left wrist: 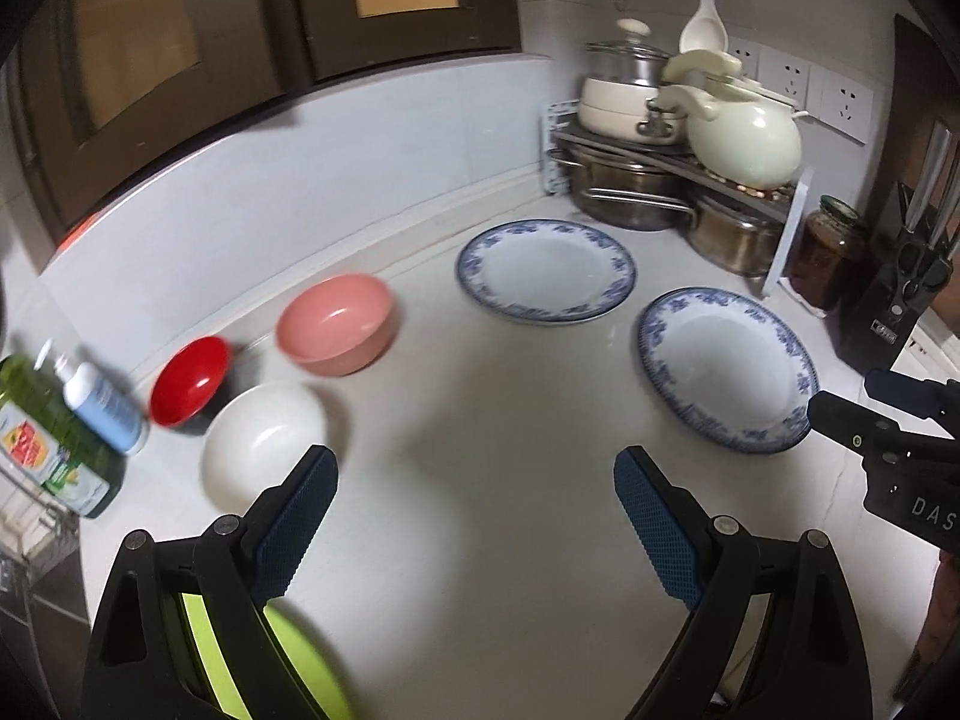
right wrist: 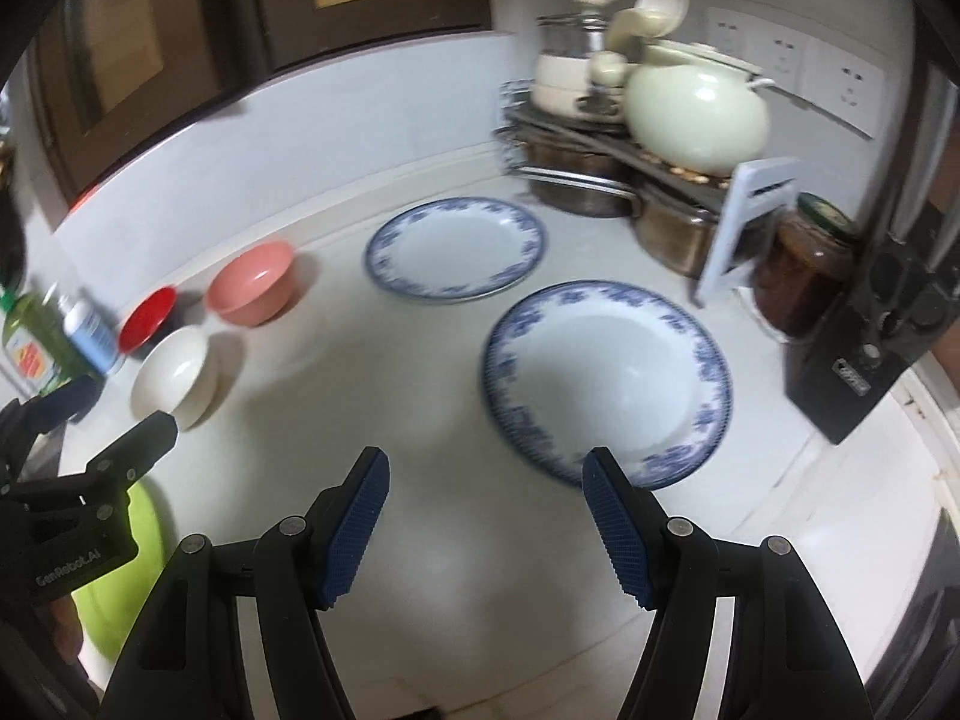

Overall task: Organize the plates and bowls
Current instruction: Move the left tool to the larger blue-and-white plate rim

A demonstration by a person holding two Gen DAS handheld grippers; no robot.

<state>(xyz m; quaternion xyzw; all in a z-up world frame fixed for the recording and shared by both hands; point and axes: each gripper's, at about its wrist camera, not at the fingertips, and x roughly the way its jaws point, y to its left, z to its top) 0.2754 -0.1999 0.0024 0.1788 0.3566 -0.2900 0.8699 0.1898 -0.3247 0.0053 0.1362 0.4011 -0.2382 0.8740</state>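
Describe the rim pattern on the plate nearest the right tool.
Blue floral border on white, around the near plate; clearest in the right wrist view.

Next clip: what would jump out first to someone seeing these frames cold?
Two blue-rimmed plates, the far plate near the back wall and the near plate just ahead of the open right gripper. Left of them cluster a pink bowl, a red bowl and a white bowl, near the open left gripper.
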